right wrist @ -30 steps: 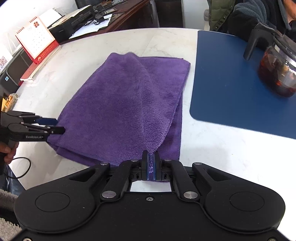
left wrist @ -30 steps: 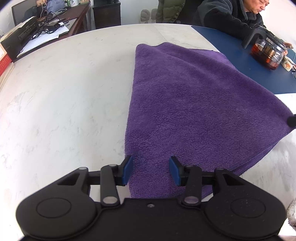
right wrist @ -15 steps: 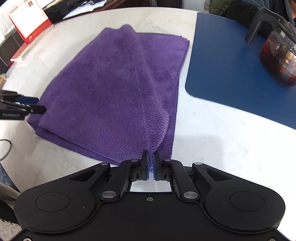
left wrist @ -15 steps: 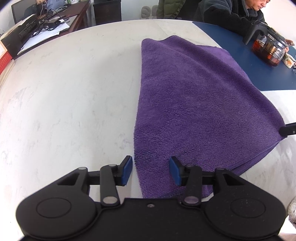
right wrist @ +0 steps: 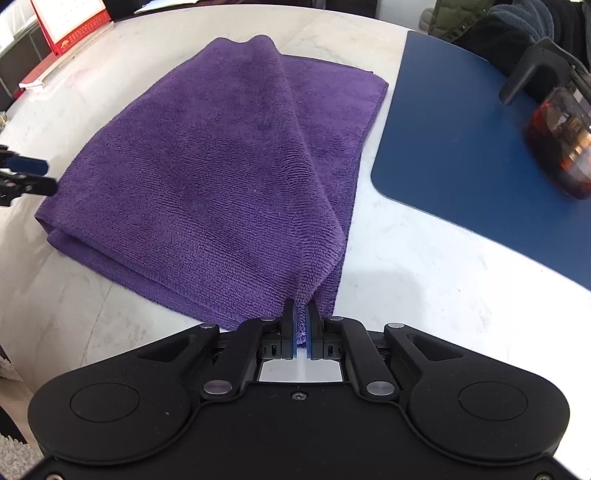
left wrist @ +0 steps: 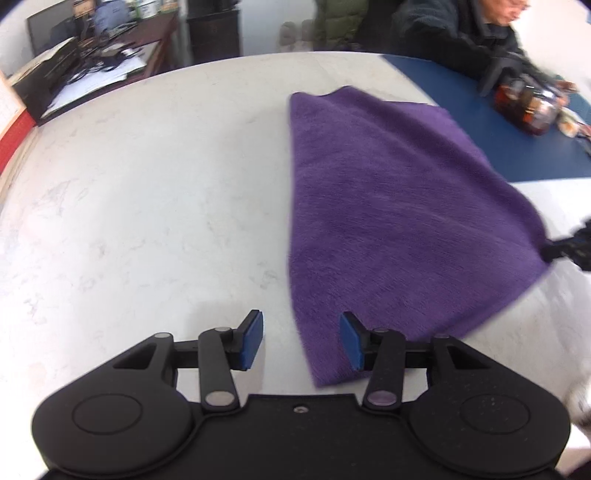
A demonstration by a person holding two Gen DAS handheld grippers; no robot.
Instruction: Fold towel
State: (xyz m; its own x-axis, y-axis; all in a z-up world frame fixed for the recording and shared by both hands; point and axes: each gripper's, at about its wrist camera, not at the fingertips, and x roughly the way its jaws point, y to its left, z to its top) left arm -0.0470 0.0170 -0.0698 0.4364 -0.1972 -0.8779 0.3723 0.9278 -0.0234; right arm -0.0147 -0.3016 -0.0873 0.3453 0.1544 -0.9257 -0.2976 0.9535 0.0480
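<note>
A purple towel (left wrist: pixel 388 203) lies folded double on the white marble table (left wrist: pixel 147 203). My left gripper (left wrist: pixel 303 339) is open just above the table, at the towel's near left corner; the towel's edge runs between its blue pads (left wrist: pixel 255 339), closer to the right one. My right gripper (right wrist: pixel 301 321) is shut on a corner of the towel's (right wrist: pixel 221 166) upper layer, which rises in a ridge toward the fingers. In the left wrist view the right gripper (left wrist: pixel 569 247) shows at the towel's right corner. The left gripper (right wrist: pixel 26 177) shows at the left edge of the right wrist view.
A blue mat (right wrist: pixel 461 147) lies right of the towel, with a glass teapot (right wrist: pixel 561 140) of dark tea on it. A person in a dark jacket (left wrist: pixel 461 37) sits behind it. A red desk calendar (right wrist: pixel 70 22) and a cluttered desk (left wrist: pixel 92 66) stand beyond the table.
My left gripper has slid left, so the towel edge now lies near its right pad. The right gripper has come down and forward with the corner, and the upper layer lies flatter.
</note>
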